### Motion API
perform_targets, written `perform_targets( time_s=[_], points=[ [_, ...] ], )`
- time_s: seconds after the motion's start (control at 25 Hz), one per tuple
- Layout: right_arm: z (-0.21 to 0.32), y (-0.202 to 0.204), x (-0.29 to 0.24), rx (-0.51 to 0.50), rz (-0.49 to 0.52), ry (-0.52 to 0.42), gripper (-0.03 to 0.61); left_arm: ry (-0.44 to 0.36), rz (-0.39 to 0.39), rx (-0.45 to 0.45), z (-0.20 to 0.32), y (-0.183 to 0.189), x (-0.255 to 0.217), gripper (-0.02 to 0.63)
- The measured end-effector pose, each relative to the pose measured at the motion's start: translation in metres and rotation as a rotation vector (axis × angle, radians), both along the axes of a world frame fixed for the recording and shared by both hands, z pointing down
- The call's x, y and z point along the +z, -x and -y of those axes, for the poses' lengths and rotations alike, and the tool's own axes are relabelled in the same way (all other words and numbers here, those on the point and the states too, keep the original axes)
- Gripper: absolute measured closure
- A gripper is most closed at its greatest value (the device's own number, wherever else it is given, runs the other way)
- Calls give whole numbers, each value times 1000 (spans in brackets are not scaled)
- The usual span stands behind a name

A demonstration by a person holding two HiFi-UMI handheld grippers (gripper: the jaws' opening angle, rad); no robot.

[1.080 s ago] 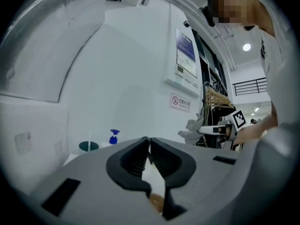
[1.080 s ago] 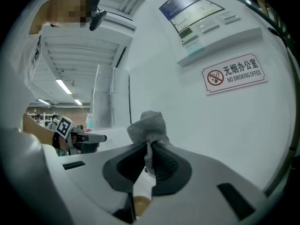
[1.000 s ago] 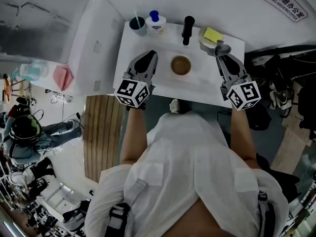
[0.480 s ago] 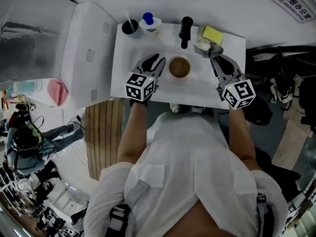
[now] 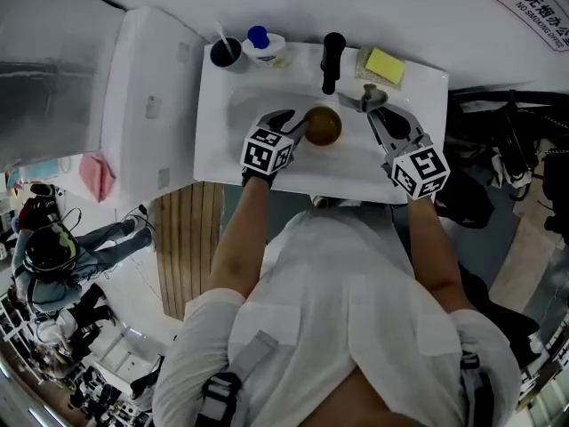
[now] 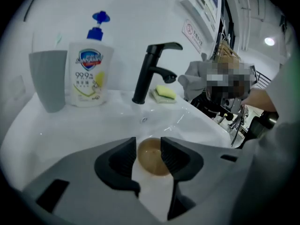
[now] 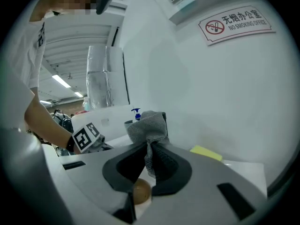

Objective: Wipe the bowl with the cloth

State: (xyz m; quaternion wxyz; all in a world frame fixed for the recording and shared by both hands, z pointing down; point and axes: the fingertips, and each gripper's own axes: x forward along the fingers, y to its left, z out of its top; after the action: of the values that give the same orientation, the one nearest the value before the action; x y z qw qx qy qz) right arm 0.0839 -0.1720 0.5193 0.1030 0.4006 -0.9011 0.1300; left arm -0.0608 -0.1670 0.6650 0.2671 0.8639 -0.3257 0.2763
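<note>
step: you're on the approach and the wiping hasn't begun. the bowl [image 5: 324, 124] sits in the white sink [image 5: 213, 163], just in front of the black faucet [image 5: 332, 56], and no cloth touches it.
left gripper [image 6: 149, 148]: your claw is spread and has just been opening. the bowl shows in the gap, but neither side presses on it.
right gripper [image 7: 150, 159]: your claw is pinched on the grey cloth [image 7: 149, 123], which bunches up above the tips. it is held clear of the bowl, off to its right.
next move: my read is that you close the left claw on the bowl's rim to steady it, then bring the cloth down into it. a light bowl may slide on the smooth basin if you nip it off-centre.
wall sign [image 7: 236, 22]: "no smoking office" under chinese characters, beside a crossed-out cigarette mark.
soap bottle [image 6: 89, 74]: "99.9" reads plainly, but the brand badge above it is too blurred to read.
others: the grey cup [image 6: 47, 78] and yellow sponge [image 6: 164, 93] carry no writing you can read.
</note>
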Motion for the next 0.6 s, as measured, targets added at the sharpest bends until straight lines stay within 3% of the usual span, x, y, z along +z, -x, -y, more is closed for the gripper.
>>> perform_targets(
  time_s=[0.6],
  points=[
    [-1, 13, 22, -61, -16, 48, 534, 276, 134, -51, -4, -9, 90, 420]
  ],
)
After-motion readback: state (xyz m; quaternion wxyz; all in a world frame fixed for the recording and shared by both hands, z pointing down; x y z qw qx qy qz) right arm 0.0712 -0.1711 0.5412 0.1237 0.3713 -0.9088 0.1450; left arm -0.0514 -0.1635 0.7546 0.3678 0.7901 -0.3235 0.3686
